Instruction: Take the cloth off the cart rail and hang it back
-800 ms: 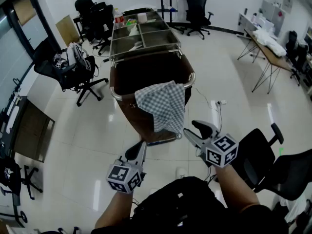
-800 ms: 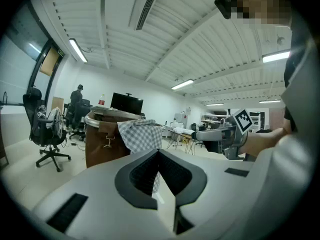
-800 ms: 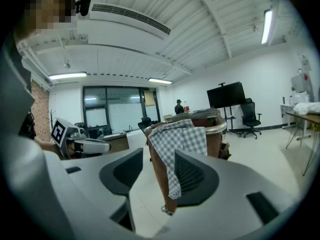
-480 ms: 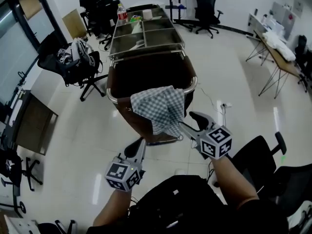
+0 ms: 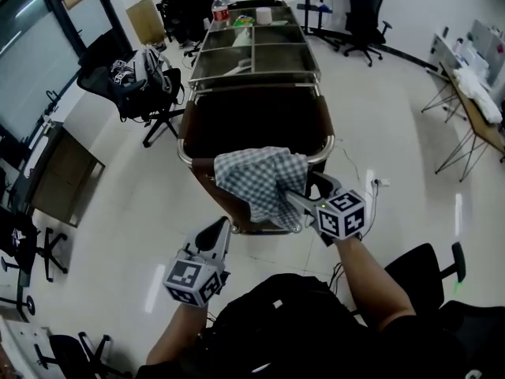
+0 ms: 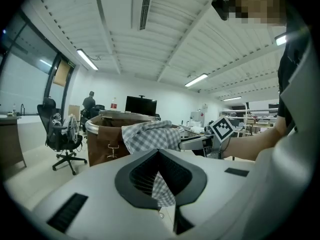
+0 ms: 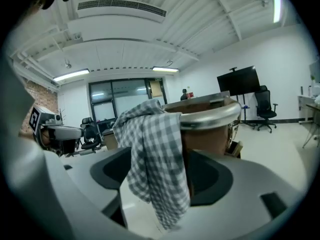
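Note:
A grey-and-white checked cloth (image 5: 264, 180) hangs over the front metal rail (image 5: 189, 158) of a cart that holds a brown bag. My right gripper (image 5: 304, 189) is open at the cloth's right edge. In the right gripper view the cloth (image 7: 155, 154) hangs down between the spread jaws without being pinched, with the rail (image 7: 210, 116) just behind it. My left gripper (image 5: 219, 229) is lower and to the left, apart from the cart, and its jaws look shut on nothing. The left gripper view shows the cloth (image 6: 150, 134) and the right gripper (image 6: 200, 143) ahead.
Behind the bag, the cart's steel tray top (image 5: 260, 58) carries a bottle (image 5: 220, 10) and small items. An office chair with a backpack (image 5: 142, 81) stands to the left, and a black chair (image 5: 426, 271) is close on the right. A power strip (image 5: 374, 183) lies on the floor, and desks (image 5: 473, 101) are at the far right.
My right gripper has moved up and forward from below the cloth until its jaws straddle the cloth's hanging edge. The left gripper stayed low at the left. The cloth still hangs on the rail.

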Action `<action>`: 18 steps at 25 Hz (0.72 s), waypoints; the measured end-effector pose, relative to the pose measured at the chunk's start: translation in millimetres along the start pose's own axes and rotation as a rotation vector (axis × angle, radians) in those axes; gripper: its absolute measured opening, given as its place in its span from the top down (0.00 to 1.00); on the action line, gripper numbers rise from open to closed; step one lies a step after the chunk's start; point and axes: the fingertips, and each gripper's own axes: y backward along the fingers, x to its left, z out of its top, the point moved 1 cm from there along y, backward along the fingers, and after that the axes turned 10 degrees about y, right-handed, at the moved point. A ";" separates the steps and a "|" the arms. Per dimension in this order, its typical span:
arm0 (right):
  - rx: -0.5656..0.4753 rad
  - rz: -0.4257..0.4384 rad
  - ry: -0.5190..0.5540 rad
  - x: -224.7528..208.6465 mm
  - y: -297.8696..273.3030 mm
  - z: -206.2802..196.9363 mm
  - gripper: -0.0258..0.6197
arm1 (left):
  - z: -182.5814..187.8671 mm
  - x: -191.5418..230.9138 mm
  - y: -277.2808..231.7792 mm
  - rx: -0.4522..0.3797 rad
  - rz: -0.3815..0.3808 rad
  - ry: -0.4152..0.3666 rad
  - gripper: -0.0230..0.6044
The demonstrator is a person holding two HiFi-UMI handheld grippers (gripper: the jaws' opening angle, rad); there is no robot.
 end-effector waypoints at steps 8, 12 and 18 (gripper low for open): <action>0.016 0.150 0.059 42.0 -40.3 8.2 0.37 | 4.0 11.1 -10.0 -0.020 0.063 0.026 0.96; 0.022 0.143 0.028 39.1 -54.5 7.9 0.47 | 4.4 13.7 -8.9 -0.016 0.071 0.042 0.96; 0.044 0.058 -0.026 25.0 -48.9 -0.6 0.83 | -2.3 25.5 -0.3 -0.003 0.063 0.062 0.96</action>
